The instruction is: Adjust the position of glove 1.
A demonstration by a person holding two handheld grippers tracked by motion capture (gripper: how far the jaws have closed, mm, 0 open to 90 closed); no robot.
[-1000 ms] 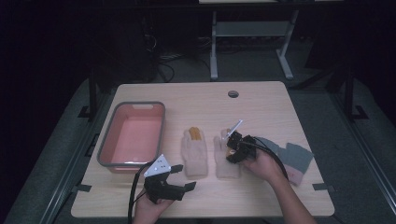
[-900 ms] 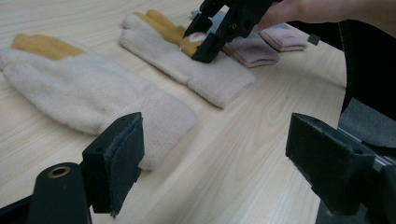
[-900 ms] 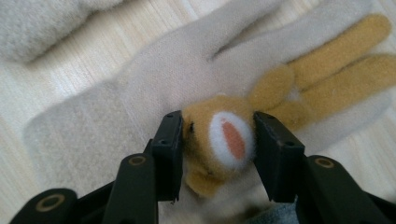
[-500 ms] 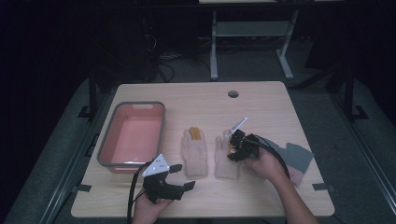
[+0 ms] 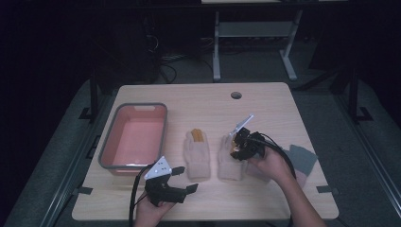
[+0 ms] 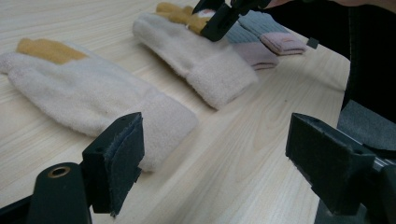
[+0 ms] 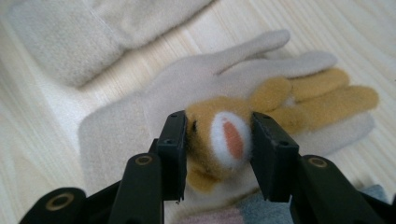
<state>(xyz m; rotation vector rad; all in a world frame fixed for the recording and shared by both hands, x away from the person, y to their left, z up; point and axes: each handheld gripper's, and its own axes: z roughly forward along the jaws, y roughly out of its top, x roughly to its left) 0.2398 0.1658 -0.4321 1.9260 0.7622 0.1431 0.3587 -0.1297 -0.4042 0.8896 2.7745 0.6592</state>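
1. Cream fleece glove with tan animal face (image 7: 219,135) lies on the wooden table (image 5: 265,106), right of its matching glove (image 5: 197,151).
2. Right gripper (image 7: 217,140): jaws, just closing, clamp the face.
3. Left gripper (image 6: 215,158): jaws apart, empty.

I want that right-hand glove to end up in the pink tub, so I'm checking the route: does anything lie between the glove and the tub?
Yes. The other glove lies flat on the table between the gripped glove and the pink tub. The right gripper pinches the gripped glove's tan animal patch, so lifting it over should clear the other glove.
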